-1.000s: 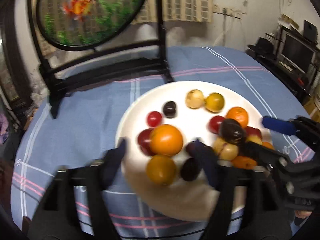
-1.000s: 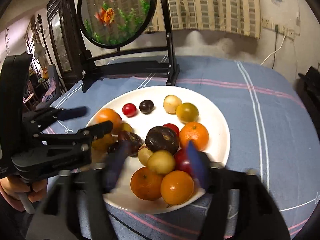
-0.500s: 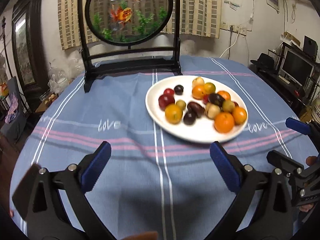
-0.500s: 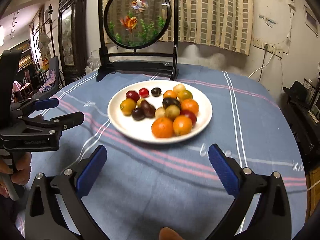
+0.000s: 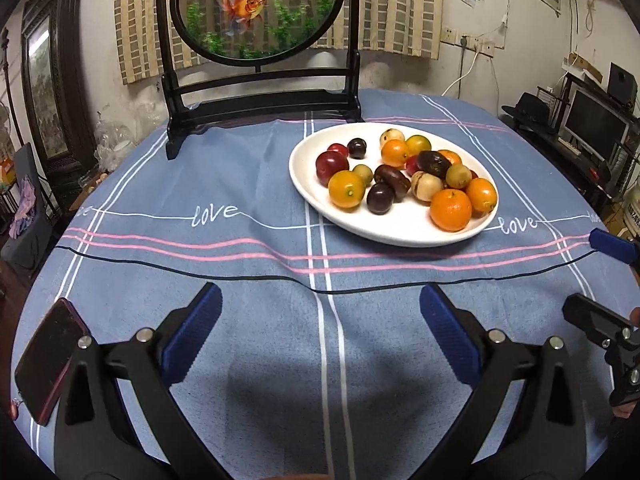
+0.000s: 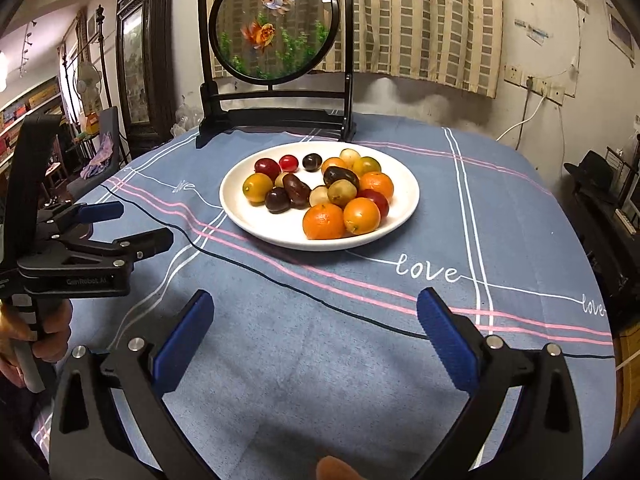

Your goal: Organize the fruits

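The fruits point(image 5: 404, 178) lie heaped on a white plate point(image 5: 384, 228) toward the table's point(image 5: 248, 320) far edge; the left gripper point(image 5: 320, 334) and right gripper point(image 6: 314, 330), jaws just opened and now spread wide with nothing between them, hang over bare cloth at the near edge, well apart from the plate.

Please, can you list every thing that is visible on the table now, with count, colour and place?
plate: one, white, centre of the table.
fruits: a heap, orange, yellow, red and dark, all on the plate.
fish screen: one, black frame, behind the plate.
tablecloth: one, blue with stripes, over the table.
phone: one, dark, near left edge.
left tool: one, black and blue, open, empty.
right tool: one, same colours, open, empty.
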{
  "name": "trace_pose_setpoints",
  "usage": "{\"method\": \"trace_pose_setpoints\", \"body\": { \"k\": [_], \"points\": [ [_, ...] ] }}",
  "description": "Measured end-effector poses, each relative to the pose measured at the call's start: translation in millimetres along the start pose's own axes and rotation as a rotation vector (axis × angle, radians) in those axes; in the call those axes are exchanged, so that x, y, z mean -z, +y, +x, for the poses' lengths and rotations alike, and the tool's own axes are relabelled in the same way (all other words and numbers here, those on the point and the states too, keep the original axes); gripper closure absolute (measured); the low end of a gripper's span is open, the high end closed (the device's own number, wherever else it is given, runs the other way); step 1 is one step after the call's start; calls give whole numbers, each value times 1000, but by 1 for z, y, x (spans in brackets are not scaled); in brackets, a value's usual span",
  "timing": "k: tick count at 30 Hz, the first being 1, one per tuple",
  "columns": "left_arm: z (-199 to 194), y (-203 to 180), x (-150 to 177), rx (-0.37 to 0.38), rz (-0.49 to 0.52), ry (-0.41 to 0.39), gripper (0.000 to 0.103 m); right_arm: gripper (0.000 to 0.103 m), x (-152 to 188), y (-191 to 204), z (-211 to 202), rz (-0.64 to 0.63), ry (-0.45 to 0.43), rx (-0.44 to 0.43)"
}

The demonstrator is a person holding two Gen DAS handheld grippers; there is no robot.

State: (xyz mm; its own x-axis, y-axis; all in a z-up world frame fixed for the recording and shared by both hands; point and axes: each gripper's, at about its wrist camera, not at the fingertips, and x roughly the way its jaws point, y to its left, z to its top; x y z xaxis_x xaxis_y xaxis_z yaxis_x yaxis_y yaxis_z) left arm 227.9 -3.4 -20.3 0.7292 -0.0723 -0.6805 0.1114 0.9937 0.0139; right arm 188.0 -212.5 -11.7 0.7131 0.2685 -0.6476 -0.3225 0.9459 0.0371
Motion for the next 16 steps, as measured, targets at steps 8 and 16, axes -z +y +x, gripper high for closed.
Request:
{"method": "trace_pose_setpoints", "body": {
  "k": [8, 16],
  "points": [
    [-1, -2, 2, -22, 14, -17, 2, 1, 1, -2, 1, 6, 1, 4],
    [5, 1, 2, -64, 9, -8, 2, 1, 3, -3, 4, 13, 13, 5]
  ]
}}
